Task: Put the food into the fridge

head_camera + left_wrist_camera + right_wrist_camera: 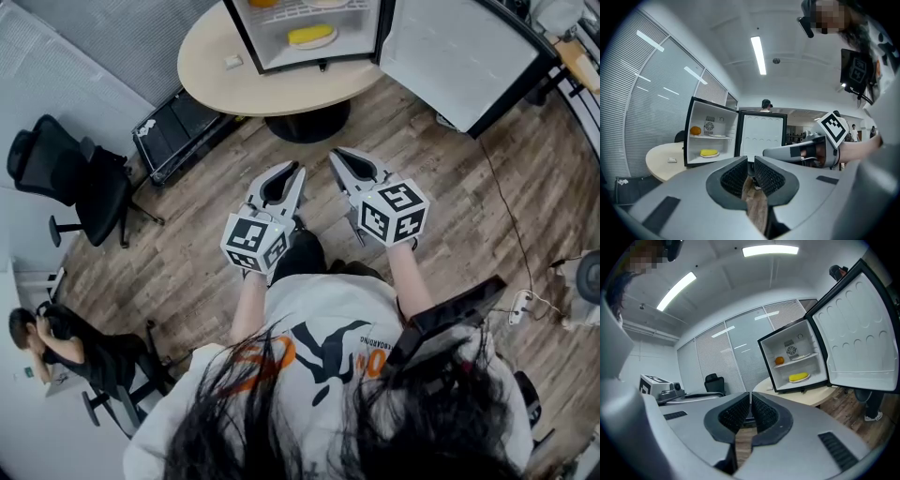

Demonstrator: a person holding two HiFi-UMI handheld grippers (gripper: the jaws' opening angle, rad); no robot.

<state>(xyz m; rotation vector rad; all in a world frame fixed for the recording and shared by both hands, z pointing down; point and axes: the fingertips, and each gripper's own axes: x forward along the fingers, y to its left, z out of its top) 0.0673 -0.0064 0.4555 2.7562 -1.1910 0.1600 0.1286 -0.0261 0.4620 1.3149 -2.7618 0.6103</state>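
The small fridge (246, 42) stands open on the round table (216, 80), its door (450, 56) swung out to the right. On its lower shelf lies a yellow food on a plate (311, 36), and an orange (695, 131) sits on the upper shelf. Both grippers hang over the wooden floor in front of the table, pointing at the fridge. My left gripper (298, 169) is shut apart from a thin slit between its tips, with nothing in it. My right gripper (336, 153) is shut and empty too.
A small white item (232, 62) lies on the table left of the fridge. A black case (178, 131) sits on the floor by the table. A black office chair (75, 178) stands at the left, and a seated person (56, 347) is at the lower left. A cable runs across the floor to a power strip (518, 307) on the right.
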